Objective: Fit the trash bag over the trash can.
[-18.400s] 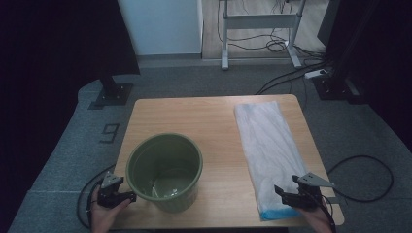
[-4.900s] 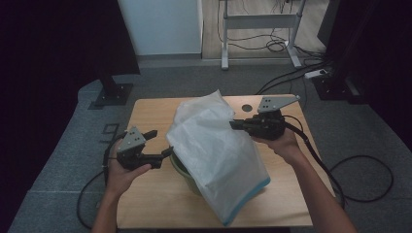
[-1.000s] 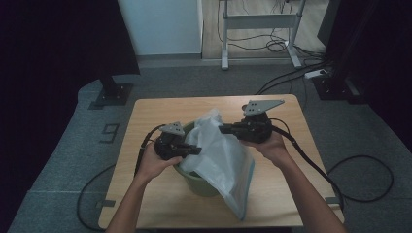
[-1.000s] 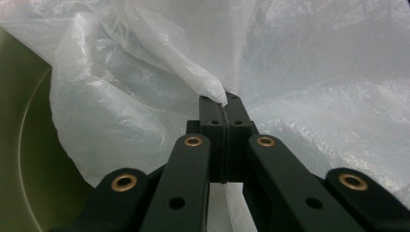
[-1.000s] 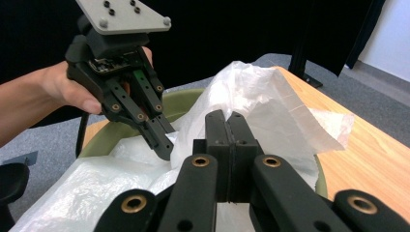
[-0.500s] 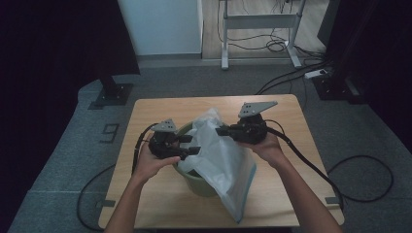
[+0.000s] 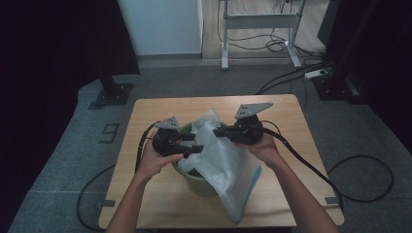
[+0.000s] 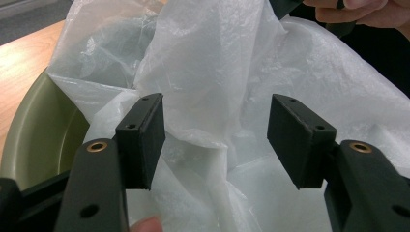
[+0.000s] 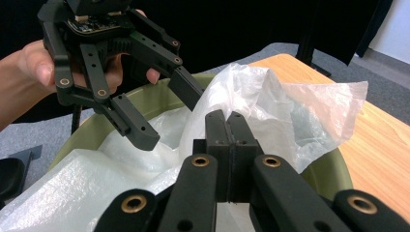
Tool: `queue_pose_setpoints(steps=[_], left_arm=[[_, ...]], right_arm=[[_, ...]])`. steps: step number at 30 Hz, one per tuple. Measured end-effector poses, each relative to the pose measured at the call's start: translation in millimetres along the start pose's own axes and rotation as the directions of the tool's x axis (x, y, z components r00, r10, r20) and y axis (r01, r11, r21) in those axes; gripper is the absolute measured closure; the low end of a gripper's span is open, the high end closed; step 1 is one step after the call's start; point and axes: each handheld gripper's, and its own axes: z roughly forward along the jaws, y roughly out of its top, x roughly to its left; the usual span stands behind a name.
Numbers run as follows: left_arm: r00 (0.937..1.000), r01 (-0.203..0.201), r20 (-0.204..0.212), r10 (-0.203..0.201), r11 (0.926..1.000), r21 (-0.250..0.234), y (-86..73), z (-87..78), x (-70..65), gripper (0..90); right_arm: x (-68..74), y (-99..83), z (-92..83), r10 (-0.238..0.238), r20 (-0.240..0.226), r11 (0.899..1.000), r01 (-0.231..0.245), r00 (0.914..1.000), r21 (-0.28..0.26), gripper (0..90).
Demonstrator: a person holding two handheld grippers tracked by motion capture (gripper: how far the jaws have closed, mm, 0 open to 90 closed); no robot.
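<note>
A green bin [image 7: 204,183] stands on the wooden table [image 7: 160,109], with a white plastic bag [image 7: 228,165] partly inside it and draped over its front right rim. My left gripper [image 7: 197,144] hovers at the bin's left rim. Its jaws have just been opening and stand open [image 8: 215,137], with loose bag film [image 8: 217,63] between them and neither pad pressing on it. My right gripper [image 7: 216,132] holds the bag's top edge from the right. In the right gripper view its jaws [image 9: 227,125] are shut on the bag [image 9: 290,106], opposite the left gripper [image 9: 167,108].
The bin's inside wall [image 8: 38,130] shows at the left of the bag. Bare tabletop [image 9: 377,130] lies beyond the bin rim [image 9: 329,174]. Cables trail off the table on both sides, and the floor around is dark.
The left gripper's jaws have opened off the bag, which they pinched a second ago. Both hands have stayed about where they were over the bin.
</note>
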Motion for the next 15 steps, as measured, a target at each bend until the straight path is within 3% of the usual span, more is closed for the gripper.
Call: queue_pose_setpoints(steps=[6, 10, 15], left_arm=[[1.0000, 0.005, -0.004, -0.005, 0.9999, -0.013, -1.6, -0.6, 0.5, 39.0], [0.9999, -0.006, -0.016, 0.006, 1.0000, 0.002, -1.7, 2.4, -1.3, 39.1], [0.9992, -0.007, -0.040, 0.007, 0.9999, 0.008, -5.8, -1.2, -1.3, 37.8]], right_arm=[[2.5, 2.4, -2.7, 0.008, -0.036, 0.999, -0.010, 0.9993, -0.042, 89.2], [5.0, 6.0, -4.4, 0.004, -0.059, 0.998, -0.008, 0.9982, -0.065, 89.2], [5.6, 7.5, -8.9, 0.002, -0.053, 0.997, -0.006, 0.9986, -0.072, 89.2]])
